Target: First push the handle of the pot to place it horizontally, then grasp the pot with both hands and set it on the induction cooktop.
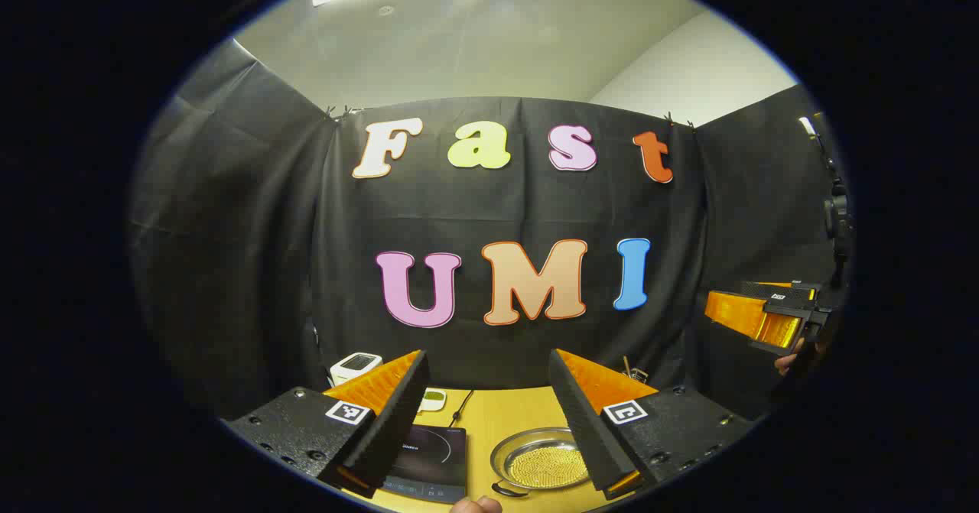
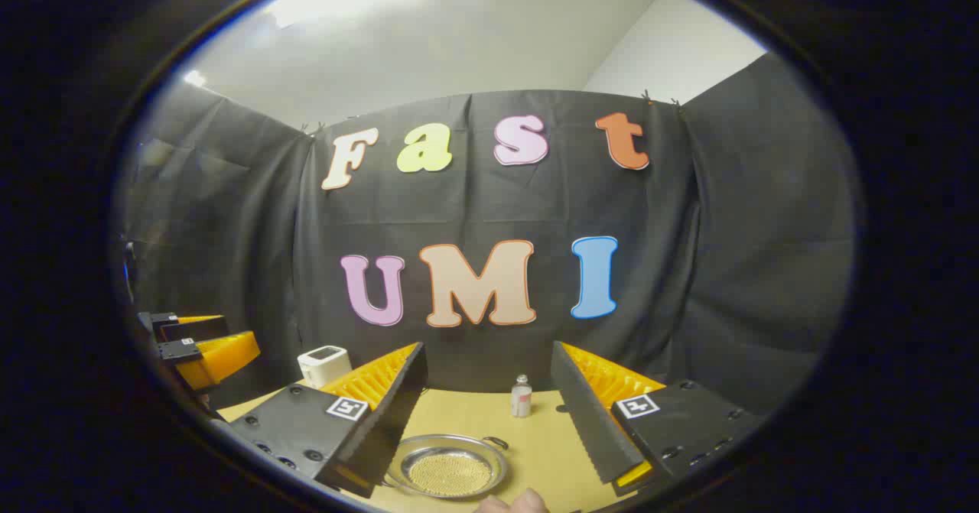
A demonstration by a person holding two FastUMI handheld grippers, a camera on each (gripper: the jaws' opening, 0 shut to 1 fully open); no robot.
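Fingers of the left gripper (image 1: 489, 421) stand wide apart with nothing between them, raised above the bench (image 1: 497, 410); those of the right gripper (image 2: 489, 421) are spread just as wide and likewise empty. Seen between the left fingers, the pot (image 1: 540, 461) is a shallow, round, shiny metal vessel with a broad rim and a golden, finely dotted inside. It sits on the yellow bench just beside the black cooktop (image 1: 430, 456), apart from it, with a small dark loop handle (image 1: 508, 489) at its near rim. In the right gripper view the pot (image 2: 447, 467) lies low between the fingers, a loop handle (image 2: 496, 443) at its far right rim. A small bottle (image 2: 521, 397) stands farther back on the bench, and a white box (image 2: 324, 365) at the far left. The right gripper (image 1: 765, 318) shows off at the edge of the left view, the left gripper (image 2: 203, 349) likewise in the right view.
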